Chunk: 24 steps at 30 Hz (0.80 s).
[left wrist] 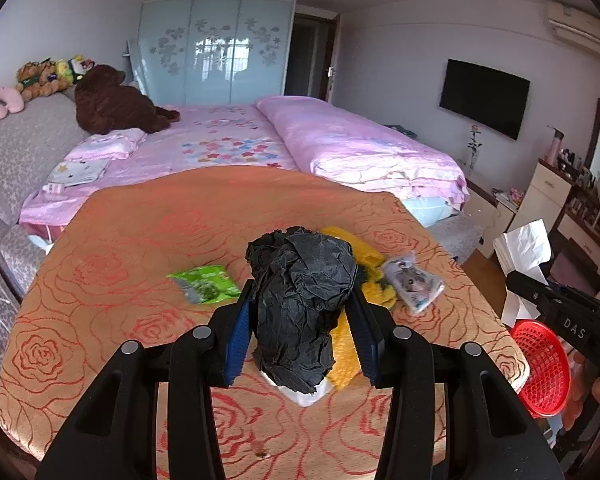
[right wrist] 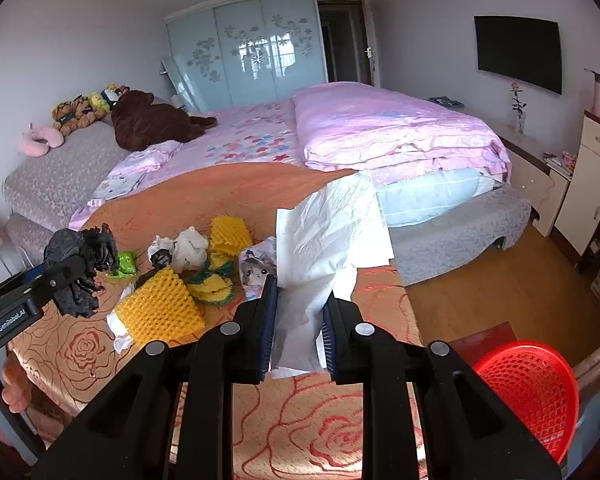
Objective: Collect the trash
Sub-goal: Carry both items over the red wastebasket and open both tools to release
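Black tool [left wrist: 302, 332], blue ribbed pads [left wrist: 236, 340], silver screws.

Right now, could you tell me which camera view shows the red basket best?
The right wrist view shows the red basket best: its mesh wall and open rim stand clear at lower right, beside the table. In the left wrist view it sits at the far right edge, partly hidden behind the right gripper.

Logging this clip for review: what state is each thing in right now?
left tool: shut on black crumpled paper, lifted
right tool: shut on white paper
red basket: empty as far as visible
yellow foam nets: loose on table
green wrapper: flat on table
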### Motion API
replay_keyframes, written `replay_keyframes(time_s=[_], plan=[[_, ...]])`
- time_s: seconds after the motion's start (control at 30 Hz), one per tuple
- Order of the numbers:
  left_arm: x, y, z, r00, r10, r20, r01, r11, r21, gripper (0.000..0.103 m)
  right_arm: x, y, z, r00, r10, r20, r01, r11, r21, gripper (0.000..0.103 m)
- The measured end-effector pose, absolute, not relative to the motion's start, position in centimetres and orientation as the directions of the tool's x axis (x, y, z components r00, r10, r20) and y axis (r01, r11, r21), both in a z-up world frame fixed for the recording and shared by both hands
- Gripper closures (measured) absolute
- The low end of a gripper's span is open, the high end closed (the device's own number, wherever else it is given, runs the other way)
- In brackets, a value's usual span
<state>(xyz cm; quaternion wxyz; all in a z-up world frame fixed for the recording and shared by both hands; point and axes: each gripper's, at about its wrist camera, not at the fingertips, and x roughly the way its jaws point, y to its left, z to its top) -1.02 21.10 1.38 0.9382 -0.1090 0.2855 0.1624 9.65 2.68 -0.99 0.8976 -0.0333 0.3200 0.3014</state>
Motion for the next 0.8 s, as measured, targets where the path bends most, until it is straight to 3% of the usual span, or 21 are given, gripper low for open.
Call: replay_keyframes(time_s=[0.8], plan=[[3.0, 14.2, 2.7, 0.83, 0.046, -0.556, -0.137, 0.983, -0.124, 0.06, 9.3, -7.4, -0.6, 0.7, 0.391, -0.597, -0.396, 0.909, 0.13, 0.082]])
